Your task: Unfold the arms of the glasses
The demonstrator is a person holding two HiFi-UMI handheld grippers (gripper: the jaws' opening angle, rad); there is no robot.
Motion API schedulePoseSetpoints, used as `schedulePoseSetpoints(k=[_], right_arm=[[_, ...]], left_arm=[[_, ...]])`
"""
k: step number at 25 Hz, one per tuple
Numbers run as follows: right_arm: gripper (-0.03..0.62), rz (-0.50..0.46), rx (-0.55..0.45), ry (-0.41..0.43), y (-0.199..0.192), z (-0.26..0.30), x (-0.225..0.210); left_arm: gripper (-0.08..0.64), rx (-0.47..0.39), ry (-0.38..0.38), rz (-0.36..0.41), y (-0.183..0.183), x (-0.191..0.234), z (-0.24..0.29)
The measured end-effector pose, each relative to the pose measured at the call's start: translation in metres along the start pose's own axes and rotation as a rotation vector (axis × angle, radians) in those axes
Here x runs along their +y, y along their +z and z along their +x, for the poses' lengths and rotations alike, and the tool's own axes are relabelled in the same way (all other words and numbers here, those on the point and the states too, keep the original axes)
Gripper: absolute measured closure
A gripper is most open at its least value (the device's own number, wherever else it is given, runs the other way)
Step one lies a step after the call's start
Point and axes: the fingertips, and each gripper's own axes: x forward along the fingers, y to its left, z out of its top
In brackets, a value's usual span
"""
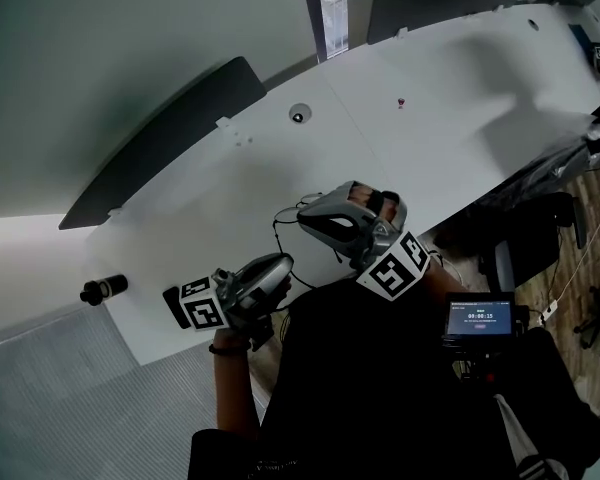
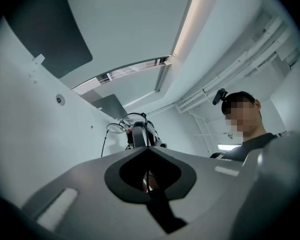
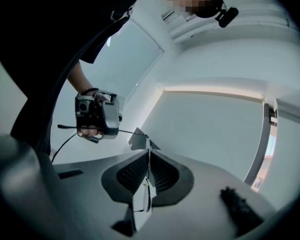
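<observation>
Right gripper [image 3: 148, 145] is clenched on the front of the glasses [image 2: 116, 128], and I see the left gripper [image 2: 147, 148] pinched shut on one thin arm stretched straight between the two; the other arm dangles loose. The frame is fine dark wire with round clear lenses. The pair hangs in the air over the near edge of the white table [image 1: 380, 108]. From it, a round grommet [image 1: 299, 115] sits at 12 o'clock, a small black cylinder [image 1: 104, 289] at 9, a lit screen [image 1: 478, 318] at 4, and a dark curved panel [image 1: 170, 138] lies past the far edge.
</observation>
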Motion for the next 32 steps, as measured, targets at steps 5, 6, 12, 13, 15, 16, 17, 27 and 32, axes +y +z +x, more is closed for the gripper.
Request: schedulePoseSetpoints(k=[5, 6, 12, 13, 15, 16, 17, 27, 32], right_arm=[[0.574, -0.055, 0.019, 0.01, -0.01, 0.0, 0.007], [0.574, -0.052, 0.02, 0.015, -0.012, 0.0, 0.009], [0.543, -0.018, 0.068, 0.098, -0.043, 0.005, 0.036], [0.521, -0.009, 0.079, 0.118, -0.049, 0.007, 0.043], [0.5, 0.04, 0.089, 0.145, -0.059, 0.008, 0.054], [0.489, 0.083, 0.089, 0.15, -0.063, 0.008, 0.057], [0.48, 0.141, 0.086, 0.147, -0.068, 0.007, 0.058], [0.439, 1.378, 0.053, 0.295, -0.148, 0.001, 0.094], [0.436, 1.746, -0.129, 0.453, -0.136, 0.007, 0.112]], left_arm=[[0.555, 0.004, 0.012, -0.114, -0.007, 0.004, 0.001], [0.555, 0.005, 0.019, -0.133, -0.008, 0.005, 0.0], [0.555, 0.0, 0.07, -0.218, -0.011, 0.025, 0.002], [0.555, -0.009, 0.076, -0.242, -0.01, 0.027, 0.003], [0.555, -0.033, 0.078, -0.286, -0.009, 0.029, 0.005], [0.555, -0.042, 0.082, -0.298, -0.008, 0.03, 0.005], [0.555, -0.049, 0.089, -0.305, -0.008, 0.031, 0.005], [0.555, -0.049, 0.102, -0.291, -0.002, 0.023, 0.006], [0.555, 0.019, 0.106, -0.244, -0.006, 0.012, 0.011]])
